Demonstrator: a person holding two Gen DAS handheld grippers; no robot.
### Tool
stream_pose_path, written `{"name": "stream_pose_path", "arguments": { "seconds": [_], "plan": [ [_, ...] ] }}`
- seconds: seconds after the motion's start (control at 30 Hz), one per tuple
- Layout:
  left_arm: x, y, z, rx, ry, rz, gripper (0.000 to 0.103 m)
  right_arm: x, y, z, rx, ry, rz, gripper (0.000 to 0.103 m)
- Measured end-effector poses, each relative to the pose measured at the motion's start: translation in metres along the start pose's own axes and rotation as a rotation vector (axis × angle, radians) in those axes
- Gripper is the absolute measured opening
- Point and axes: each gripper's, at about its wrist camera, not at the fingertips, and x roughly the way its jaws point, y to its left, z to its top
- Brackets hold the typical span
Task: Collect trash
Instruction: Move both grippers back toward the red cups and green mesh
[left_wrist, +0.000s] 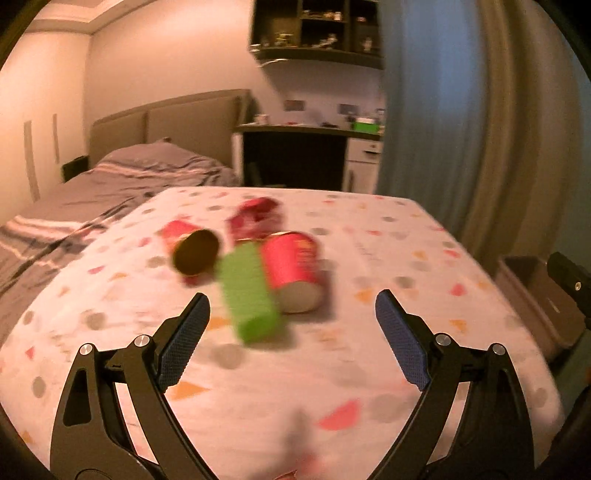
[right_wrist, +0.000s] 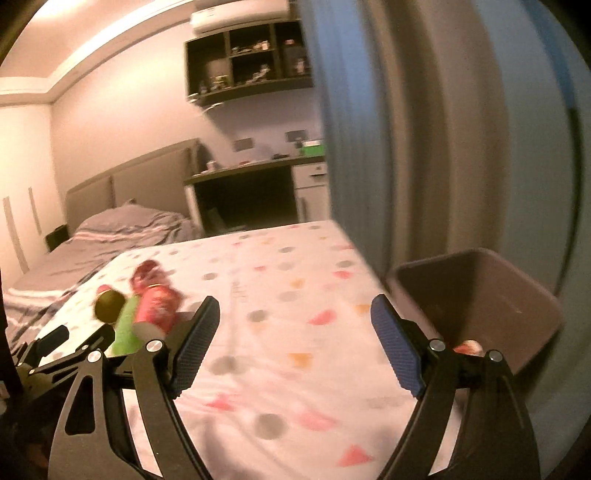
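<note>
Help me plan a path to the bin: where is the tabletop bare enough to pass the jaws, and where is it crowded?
Bare cloth runs from the red can to the table's right edge, beside the bin, and along the near edge. The left-centre is crowded: green box, red can, dark-ended tube and crumpled red wrapper bunch together.

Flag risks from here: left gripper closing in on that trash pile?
1. The green box touches the red can; grabbing one could roll the can.
2. The bin sits off the table's right edge; a drop could miss.
3. Motion blur may spoil aiming for the left gripper.
</note>
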Motion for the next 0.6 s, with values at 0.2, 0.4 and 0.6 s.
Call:
{"name": "stream_pose_path", "arguments": {
  "seconds": [0.2,0.4,0.6],
  "plan": [
    [0.003,0.048,0.0,-0.044,0.004,0.064,0.09,0.022,0.047,-0.004,-0.032,0.036,0.07,0.081],
    [0.01,0.08,0.0,-0.089,0.005,0.108,0.09,0.05,0.085,-0.006,-0.073,0.085,0.127,0.081],
    [0.018,0.103,0.007,-0.133,0.001,0.141,0.09,0.087,0.123,-0.011,-0.125,0.152,0.16,0.081]
  ]
}}
